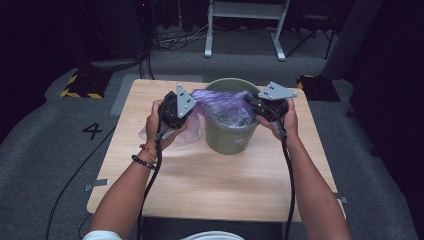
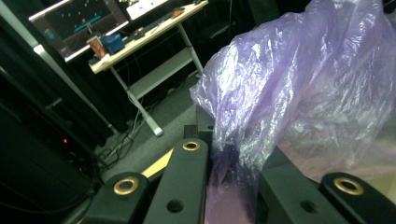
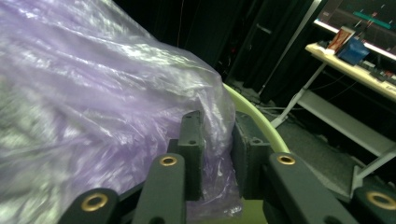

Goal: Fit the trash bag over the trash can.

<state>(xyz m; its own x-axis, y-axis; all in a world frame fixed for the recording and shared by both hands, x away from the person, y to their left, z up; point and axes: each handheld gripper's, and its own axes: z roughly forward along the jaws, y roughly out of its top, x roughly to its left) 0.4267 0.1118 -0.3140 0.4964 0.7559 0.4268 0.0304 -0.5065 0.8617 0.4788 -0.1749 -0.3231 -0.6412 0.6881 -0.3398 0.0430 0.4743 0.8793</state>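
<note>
Light wooden table [image 1: 210,180] on grey carpet, with a painted number 4 [image 1: 93,130] to its left. Behind, white-legged desk [image 1: 245,25] with tangled cables [image 1: 175,37] beside it. Yellow-black hazard-striped floor plate [image 1: 82,85] far left. Lit monitor [image 2: 77,23] on a desk.

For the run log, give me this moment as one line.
left gripper: shut on purple bag | right gripper: shut on purple bag | green bin: upright on table

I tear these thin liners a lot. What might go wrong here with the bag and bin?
Both grippers, left and right, pinch the purple bag and stretch it over the green bin; the film may tear or slip out. The bin, held by nothing else, could tip.
</note>
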